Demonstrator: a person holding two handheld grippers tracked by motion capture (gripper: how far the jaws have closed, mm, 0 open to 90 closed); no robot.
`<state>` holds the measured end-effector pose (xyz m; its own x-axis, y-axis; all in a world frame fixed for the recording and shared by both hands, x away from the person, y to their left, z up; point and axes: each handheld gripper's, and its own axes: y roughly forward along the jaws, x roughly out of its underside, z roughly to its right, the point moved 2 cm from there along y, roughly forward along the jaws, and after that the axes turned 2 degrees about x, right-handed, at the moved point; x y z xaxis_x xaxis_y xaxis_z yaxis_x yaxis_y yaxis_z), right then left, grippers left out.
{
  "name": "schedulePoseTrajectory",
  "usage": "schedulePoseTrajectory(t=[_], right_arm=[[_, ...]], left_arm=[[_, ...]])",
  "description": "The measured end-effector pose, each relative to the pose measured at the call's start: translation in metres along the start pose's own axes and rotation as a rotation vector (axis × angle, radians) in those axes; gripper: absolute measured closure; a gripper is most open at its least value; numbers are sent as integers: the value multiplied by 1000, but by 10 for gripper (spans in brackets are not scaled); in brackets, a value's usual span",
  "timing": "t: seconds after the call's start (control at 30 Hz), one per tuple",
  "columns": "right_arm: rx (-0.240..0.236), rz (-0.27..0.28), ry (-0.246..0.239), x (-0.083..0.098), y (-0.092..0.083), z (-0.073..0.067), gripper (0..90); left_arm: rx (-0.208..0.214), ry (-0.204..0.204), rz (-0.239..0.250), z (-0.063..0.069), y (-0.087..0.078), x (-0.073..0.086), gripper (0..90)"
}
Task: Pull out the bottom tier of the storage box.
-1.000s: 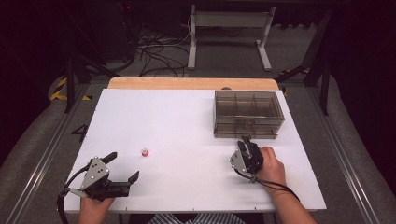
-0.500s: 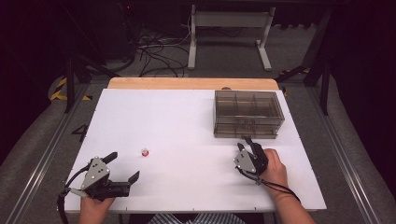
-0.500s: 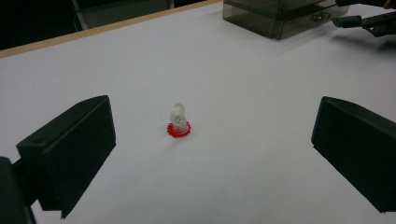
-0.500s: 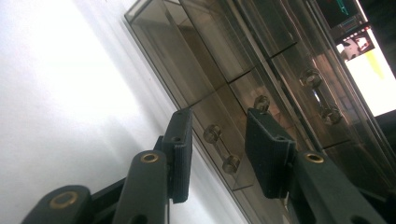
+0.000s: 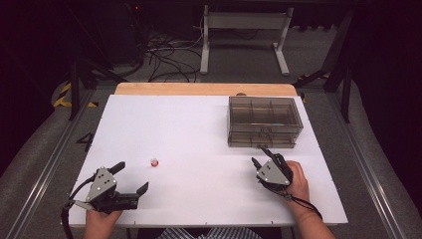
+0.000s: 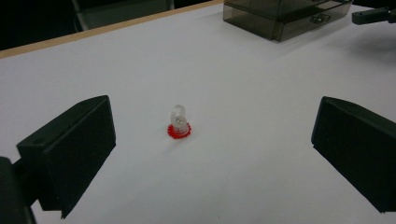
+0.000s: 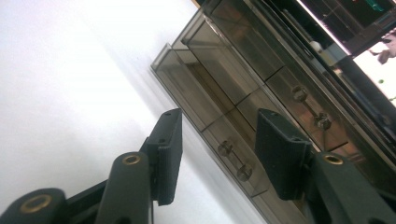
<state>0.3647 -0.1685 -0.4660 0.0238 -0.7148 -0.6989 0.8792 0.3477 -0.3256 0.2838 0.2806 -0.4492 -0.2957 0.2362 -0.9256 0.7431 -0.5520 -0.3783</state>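
A small clear piece on a red toothed base (image 5: 155, 162) (image 6: 179, 123) stands upright on the white table (image 5: 199, 129). My left gripper (image 5: 132, 176) (image 6: 210, 154) lies low at the near left, open wide, and points at that piece, which is a short way ahead of its jaws. A smoky clear drawer box (image 5: 263, 122) (image 7: 243, 93) sits at the far right. My right gripper (image 5: 259, 155) (image 7: 222, 149) hovers just in front of the box and is open. Its jaws have just been opening and nothing is between them. A drawer handle (image 7: 231, 161) shows beyond the gap.
The table's wooden far edge (image 5: 204, 88) runs behind the box. The white top between the small piece and the box is bare. A tip of the right gripper (image 6: 373, 16) shows at the top right of the left gripper view, beside the box (image 6: 285, 18).
The right gripper has drawn back a little from the box front and lifted slightly, and its jaws stand wider apart. The left gripper and the small piece have stayed put.
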Motion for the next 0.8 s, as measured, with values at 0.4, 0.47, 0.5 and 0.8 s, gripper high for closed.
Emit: schedulePoseTrajectory(t=[0.4,0.47,0.5,0.8], right_arm=[[-66,15,34,-3,-6,9,517],[-113,7,44,-6,-7,11,517],[-113,7,44,-6,-7,11,517],[-281,5,118,-18,-13,28,490]], left_arm=[[3,-5,-3,0,0,0,6],[-1,-3,-3,0,0,0,8],[-1,-3,-3,0,0,0,8],[2,0,2,0,-2,0,8]])
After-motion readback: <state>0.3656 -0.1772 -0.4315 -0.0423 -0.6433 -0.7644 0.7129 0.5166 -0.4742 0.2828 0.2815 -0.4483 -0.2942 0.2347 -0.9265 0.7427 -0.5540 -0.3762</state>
